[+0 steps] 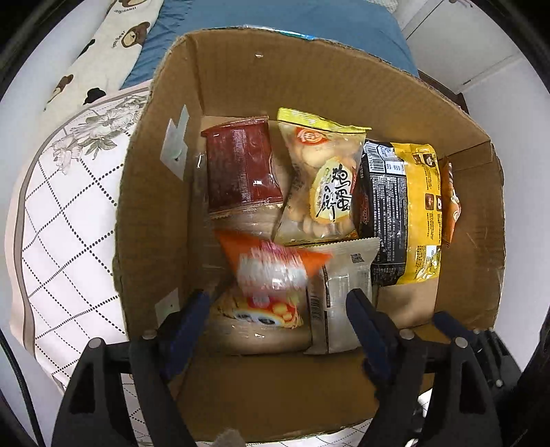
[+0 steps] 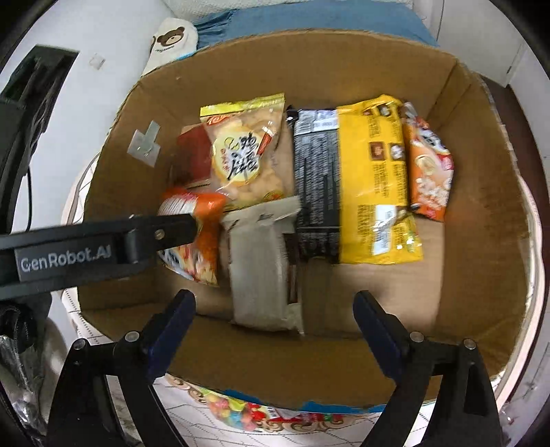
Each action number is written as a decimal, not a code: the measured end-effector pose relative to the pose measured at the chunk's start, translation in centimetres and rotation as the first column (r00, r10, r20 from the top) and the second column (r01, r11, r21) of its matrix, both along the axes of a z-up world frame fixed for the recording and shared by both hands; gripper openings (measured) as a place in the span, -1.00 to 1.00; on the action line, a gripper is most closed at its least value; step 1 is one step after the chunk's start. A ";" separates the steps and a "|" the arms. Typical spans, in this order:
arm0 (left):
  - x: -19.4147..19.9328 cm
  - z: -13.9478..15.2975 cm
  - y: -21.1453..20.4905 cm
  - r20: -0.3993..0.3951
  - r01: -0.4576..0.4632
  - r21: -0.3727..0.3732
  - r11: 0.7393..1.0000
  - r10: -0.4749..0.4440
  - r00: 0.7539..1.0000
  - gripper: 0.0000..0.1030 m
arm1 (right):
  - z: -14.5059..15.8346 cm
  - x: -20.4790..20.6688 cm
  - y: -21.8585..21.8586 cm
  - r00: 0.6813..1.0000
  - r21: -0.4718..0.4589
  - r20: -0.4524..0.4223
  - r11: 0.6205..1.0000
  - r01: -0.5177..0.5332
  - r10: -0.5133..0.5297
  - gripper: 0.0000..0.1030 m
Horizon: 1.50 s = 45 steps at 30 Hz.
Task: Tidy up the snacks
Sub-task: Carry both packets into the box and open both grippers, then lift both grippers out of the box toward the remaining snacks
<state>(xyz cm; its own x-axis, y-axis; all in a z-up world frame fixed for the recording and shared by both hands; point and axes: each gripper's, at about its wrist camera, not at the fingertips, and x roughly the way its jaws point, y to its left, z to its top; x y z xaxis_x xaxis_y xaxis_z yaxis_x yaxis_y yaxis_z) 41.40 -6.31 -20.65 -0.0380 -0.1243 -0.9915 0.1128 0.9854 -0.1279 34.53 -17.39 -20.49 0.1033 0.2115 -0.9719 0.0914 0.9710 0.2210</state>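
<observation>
A cardboard box (image 1: 240, 86) (image 2: 481, 213) holds several snack packs. My left gripper (image 1: 278, 302) is open above the box's left side; a blurred orange packet (image 1: 271, 264) (image 2: 202, 233) lies between and below its fingers, apart from them. The left gripper also shows in the right wrist view (image 2: 192, 223). Beside the packet lie a white packet (image 1: 343, 295) (image 2: 261, 261), a red pack (image 1: 240, 165), an egg-biscuit bag (image 1: 323, 178) (image 2: 240, 154) and a black-and-yellow bag (image 1: 398, 209) (image 2: 354, 182). My right gripper (image 2: 275, 309) is open and empty over the box's near side.
Another orange pack (image 2: 429, 172) leans at the box's right wall. The box sits on a checked quilt (image 1: 68, 220). A colourful candy bag (image 2: 240, 412) lies on the quilt in front of the box. A blue cushion (image 1: 292, 17) is behind.
</observation>
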 end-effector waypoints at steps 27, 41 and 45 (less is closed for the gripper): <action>-12.8 13.1 1.3 0.519 -0.014 0.032 0.999 -0.004 0.855 0.58 | 13.4 -9.7 -3.8 0.929 -0.164 0.365 0.979 0.123 -0.056 0.85; -19.2 17.2 1.4 0.648 -0.034 0.054 0.998 -0.009 0.761 0.58 | 18.5 -15.6 -3.8 0.881 -0.090 0.464 0.985 0.147 -0.090 0.85; -19.8 16.6 1.3 0.639 -0.040 0.061 0.997 -0.008 0.769 0.58 | 18.0 -16.3 -3.9 0.887 -0.070 0.451 0.987 0.147 -0.100 0.85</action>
<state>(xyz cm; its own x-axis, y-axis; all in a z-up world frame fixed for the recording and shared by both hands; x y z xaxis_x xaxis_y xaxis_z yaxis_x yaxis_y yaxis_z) 21.55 -5.05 -4.09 0.6086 -0.0517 -0.7918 0.1288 0.9911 0.0344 18.20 -21.26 -2.51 0.5486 0.0737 -0.8329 0.1270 0.9772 0.1702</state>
